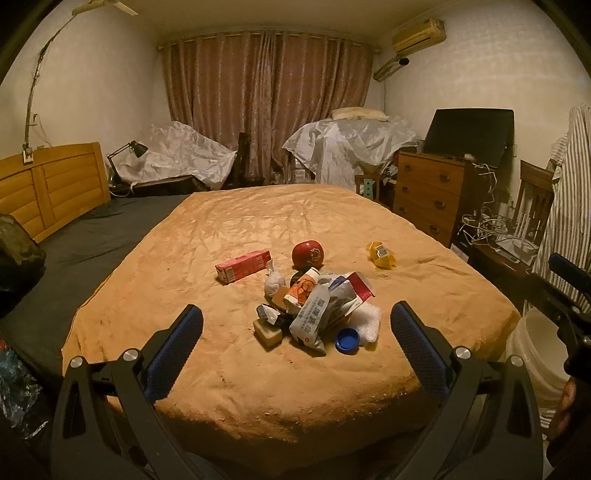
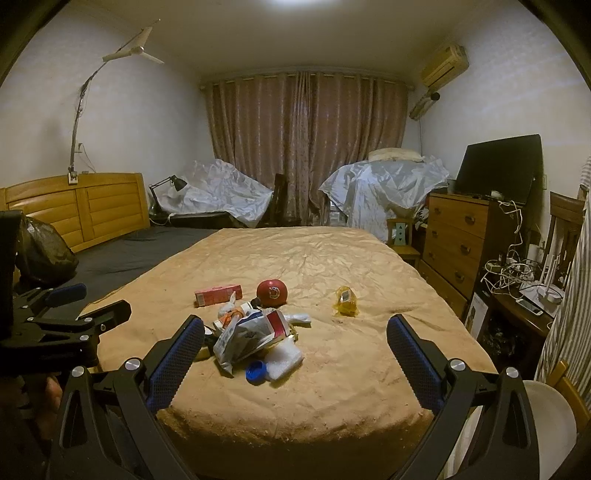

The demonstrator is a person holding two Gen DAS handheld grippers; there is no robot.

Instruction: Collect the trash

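both the left gripper (image 1: 295, 347) and right gripper (image 2: 295, 350) hover spread wide and empty, so grabbing the loose trash pile (image 1: 314, 314) could scatter the blue cap (image 1: 348, 338).

Left claw (image 1: 295, 325) gapes above trash pile (image 1: 314, 310) on bed (image 1: 229, 236).

The room is dim and yellowish, lit by a ceiling lamp (image 2: 303, 3) glaring white above the bed (image 2: 332, 266). Soft shadow pools under the bed's near edge. Walls bow around it, corners go black, and fine detail looks grainy.
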